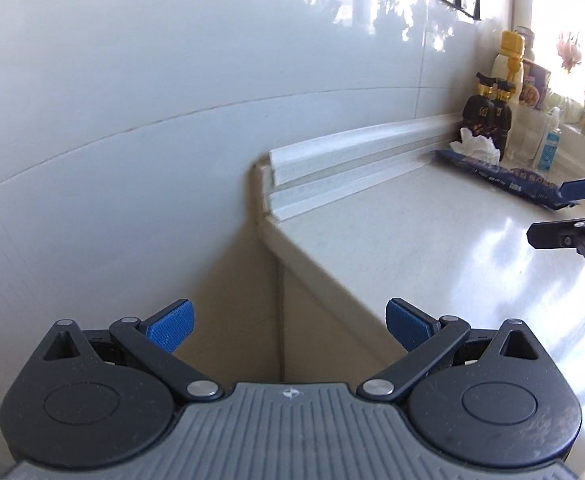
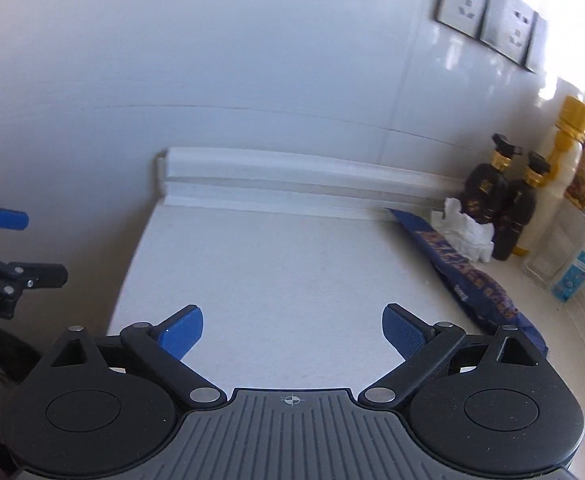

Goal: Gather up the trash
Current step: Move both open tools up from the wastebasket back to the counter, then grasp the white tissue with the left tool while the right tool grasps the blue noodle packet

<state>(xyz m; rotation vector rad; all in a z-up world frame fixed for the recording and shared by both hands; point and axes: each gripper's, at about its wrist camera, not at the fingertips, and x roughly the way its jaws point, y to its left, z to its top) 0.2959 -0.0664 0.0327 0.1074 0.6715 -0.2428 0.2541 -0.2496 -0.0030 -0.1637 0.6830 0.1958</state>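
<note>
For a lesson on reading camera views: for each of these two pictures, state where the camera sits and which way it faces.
Left wrist: on the left gripper, open, facing the counter corner and wall; the right gripper shows at right.
Right wrist: on the right gripper, open, looking down across the counter toward the wall; the left gripper shows at left.
Shared: blue snack bag, crumpled tissue, dark bottles.

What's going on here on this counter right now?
A person is clearing trash with two handheld grippers. Both the left gripper and the right gripper are open and empty, above the white counter. A blue snack wrapper and a crumpled tissue lie on the counter, near the dark bottles by the wall. Neither is touched.
</note>
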